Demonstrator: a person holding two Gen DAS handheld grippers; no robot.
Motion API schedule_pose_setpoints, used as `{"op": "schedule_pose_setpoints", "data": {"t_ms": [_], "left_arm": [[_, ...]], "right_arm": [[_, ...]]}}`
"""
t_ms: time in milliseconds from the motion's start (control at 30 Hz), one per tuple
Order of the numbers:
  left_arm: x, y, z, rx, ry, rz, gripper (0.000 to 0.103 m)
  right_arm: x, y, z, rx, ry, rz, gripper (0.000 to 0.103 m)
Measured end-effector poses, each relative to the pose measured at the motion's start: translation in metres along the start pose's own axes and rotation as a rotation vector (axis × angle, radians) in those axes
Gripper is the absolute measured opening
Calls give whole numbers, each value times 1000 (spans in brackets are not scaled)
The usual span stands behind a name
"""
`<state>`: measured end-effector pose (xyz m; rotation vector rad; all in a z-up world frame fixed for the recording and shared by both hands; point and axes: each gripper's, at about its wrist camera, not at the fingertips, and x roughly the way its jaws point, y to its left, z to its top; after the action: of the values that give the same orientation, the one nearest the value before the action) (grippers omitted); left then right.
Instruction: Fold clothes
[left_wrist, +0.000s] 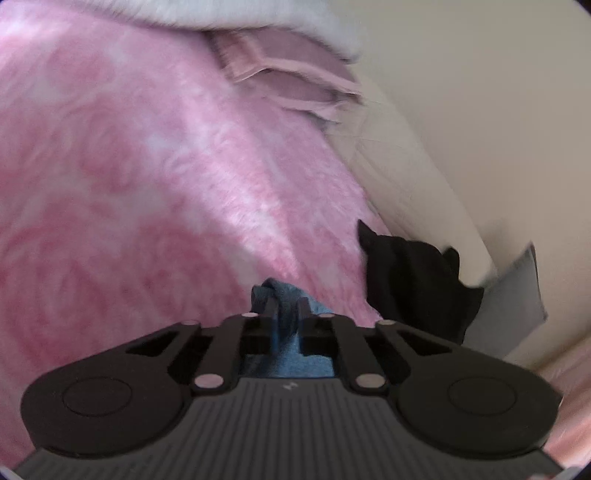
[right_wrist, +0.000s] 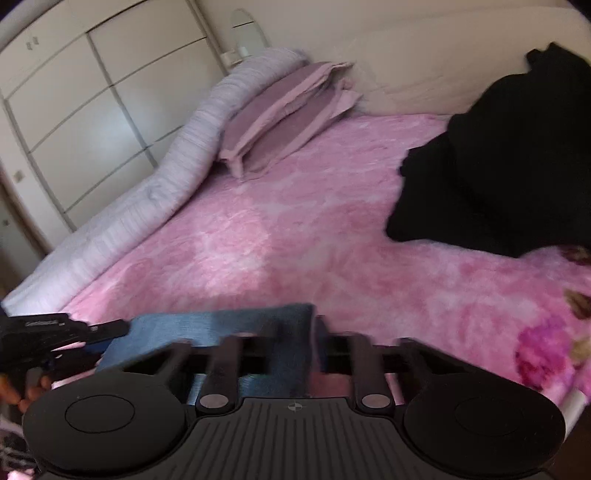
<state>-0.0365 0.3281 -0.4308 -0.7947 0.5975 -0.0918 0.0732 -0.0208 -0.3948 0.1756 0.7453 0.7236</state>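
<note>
Pinching blue cloth (left_wrist: 284, 314), the left gripper (left_wrist: 286, 308) is pressed together on it; the right gripper (right_wrist: 314, 332) clamps its other edge. Black clothes (right_wrist: 498, 166) lie ahead-right on the pink blanket (right_wrist: 295, 229).

We see the left gripper (left_wrist: 286, 308) with its jaws pinched tight on a bunched fold of blue fabric (left_wrist: 284, 354), which pokes out just past the tips and spreads below them. Beyond the jaws lies the pink fluffy blanket (left_wrist: 147, 166). To their right sits a black garment (left_wrist: 413, 284); far ahead, pink pillows (left_wrist: 291, 81).
</note>
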Motion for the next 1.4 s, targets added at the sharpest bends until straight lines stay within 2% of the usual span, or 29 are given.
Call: {"op": "schedule_pose_setpoints", "data": {"t_ms": [33,67,133,167,233,333,433,533,600,633,667,700,733,767,833,933,1033,1100,1133,1167,1267,1333,1400], "left_arm": [[3,-1,-2,50,-4,23,3],[7,-2,-5,112,-3,67,3],[16,-6,-13,243,-3,158,3],[18,-11,-18,299,-9,187,4],[13,-20,-20,337,-28,169,5],[-7,-33,-13,318,-82,126,10],[-23,-44,-11,324,-131,97,11],[-23,-44,-13,303,-106,98,14],[-19,-39,-16,280,-89,119,14],[-16,-36,-17,265,-81,120,14],[-13,-33,-18,247,-73,112,14],[-10,-30,-19,229,-65,104,14],[-7,-29,-20,229,-58,103,14],[-4,-31,-22,244,-54,107,14],[2,-37,-26,276,-44,106,15],[14,-42,-31,309,-23,130,15],[12,-50,-32,360,-36,181,15],[4,-58,-33,411,-63,209,15],[-1,-64,-34,446,-80,223,15],[-5,-70,-35,480,-89,227,15],[-5,-86,-38,528,-78,194,15],[6,-94,-44,565,-50,197,16],[25,-95,-53,611,-19,241,16]], "right_arm": [[3,-1,-1,-15,4,-16,6],[5,-2,-2,-29,9,-31,0],[24,-7,-11,-87,34,-201,0],[30,-15,-18,-68,49,-210,0],[32,-27,-24,-15,56,-196,0],[11,-33,-16,70,7,-197,0],[-19,-13,-7,13,-89,-151,1],[-32,8,-5,-26,-96,-71,13],[-28,10,-5,21,-65,-9,38],[-23,9,-6,54,-44,16,40],[-18,8,-7,70,-30,24,40],[-13,7,-9,83,-17,30,30],[-10,7,-12,68,-19,39,13],[-8,8,-16,50,-22,48,3],[-15,15,-21,-16,-56,18,1],[-17,9,-27,21,-51,-42,1],[1,4,-33,28,-45,-141,1],[2,8,-28,-10,-26,-275,2],[-3,8,-25,-11,-19,-292,2],[-8,6,-23,-9,-15,-302,2],[-34,20,-19,-61,-98,-237,2],[-27,34,-15,-135,-103,-211,2],[-7,45,-15,-210,-76,-221,2]]}}
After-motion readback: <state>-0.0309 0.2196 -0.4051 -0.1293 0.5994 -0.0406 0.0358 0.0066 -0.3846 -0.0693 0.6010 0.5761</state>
